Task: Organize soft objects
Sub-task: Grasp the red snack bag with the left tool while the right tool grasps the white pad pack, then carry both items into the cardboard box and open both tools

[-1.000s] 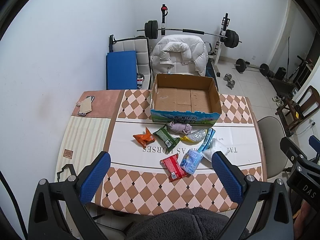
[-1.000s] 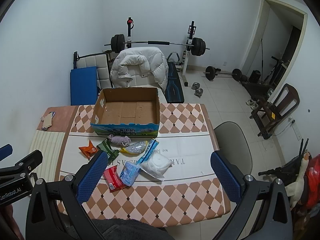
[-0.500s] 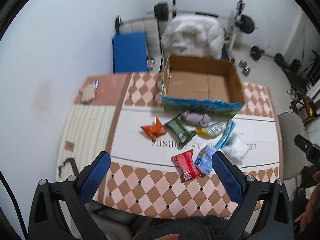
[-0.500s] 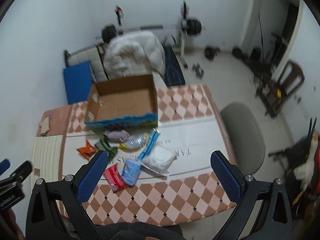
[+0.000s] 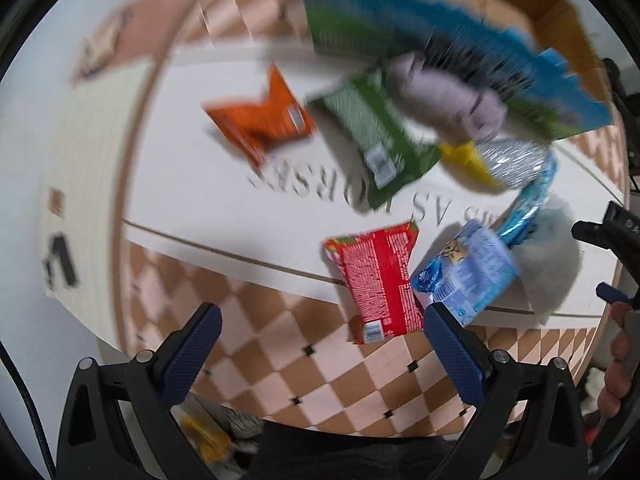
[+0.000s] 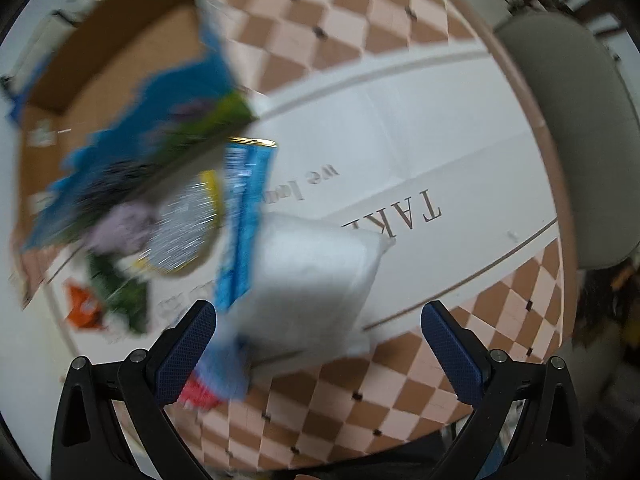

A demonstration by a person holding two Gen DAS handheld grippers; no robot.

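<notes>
Soft packets lie spread on the table in front of an open cardboard box (image 5: pixel 432 20). The left wrist view shows an orange packet (image 5: pixel 260 124), a green packet (image 5: pixel 380 144), a lilac cloth bundle (image 5: pixel 448 96), a silver-yellow pouch (image 5: pixel 500 160), a red packet (image 5: pixel 380 280) and a light blue packet (image 5: pixel 468 268). My left gripper (image 5: pixel 320 344) is open above the table's near edge, the red packet just ahead of it. My right gripper (image 6: pixel 318 340) is open over a white padded pack (image 6: pixel 312 280), beside a long blue packet (image 6: pixel 244 220). Both views are motion-blurred.
The table (image 6: pixel 420 120) carries a checked cloth with a white lettered band. A grey chair (image 6: pixel 576 140) stands at its right side. The cardboard box (image 6: pixel 104 76) sits at the far side. A hand (image 5: pixel 620 356) holds the other gripper at the left view's right edge.
Both grippers have dropped quickly from a high overview down close to the table, tilting toward the packets. The room behind has left view. Both stay open.
</notes>
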